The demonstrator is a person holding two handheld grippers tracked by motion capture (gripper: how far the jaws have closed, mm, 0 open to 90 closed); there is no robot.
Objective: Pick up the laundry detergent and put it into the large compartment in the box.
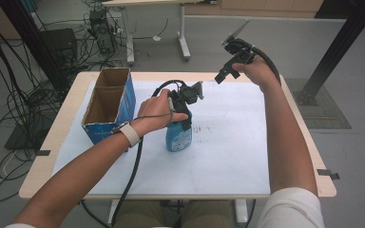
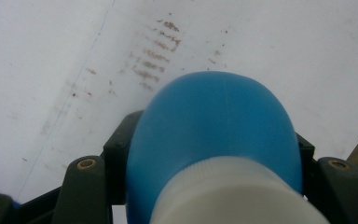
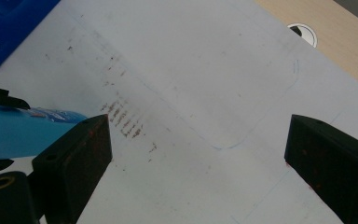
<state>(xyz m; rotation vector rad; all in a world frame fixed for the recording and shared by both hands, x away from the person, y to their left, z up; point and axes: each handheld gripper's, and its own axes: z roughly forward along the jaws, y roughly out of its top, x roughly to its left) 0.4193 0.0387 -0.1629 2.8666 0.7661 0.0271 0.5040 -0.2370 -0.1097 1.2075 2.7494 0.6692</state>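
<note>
The left gripper [image 1: 186, 111] is clamped on a blue bottle [image 1: 178, 135] just below its white cap [image 2: 233, 196] — the bottle stands upright on the white sheet [image 1: 228, 142] at mid-desk, beside an open blue box [image 1: 109, 107]. The right gripper [image 1: 225, 73] hangs above the desk's far edge, jaws spread, empty. Smooth, rounded plastic looks light but slippery and may squash — the stiffer neck is probably the surest hold.
</note>
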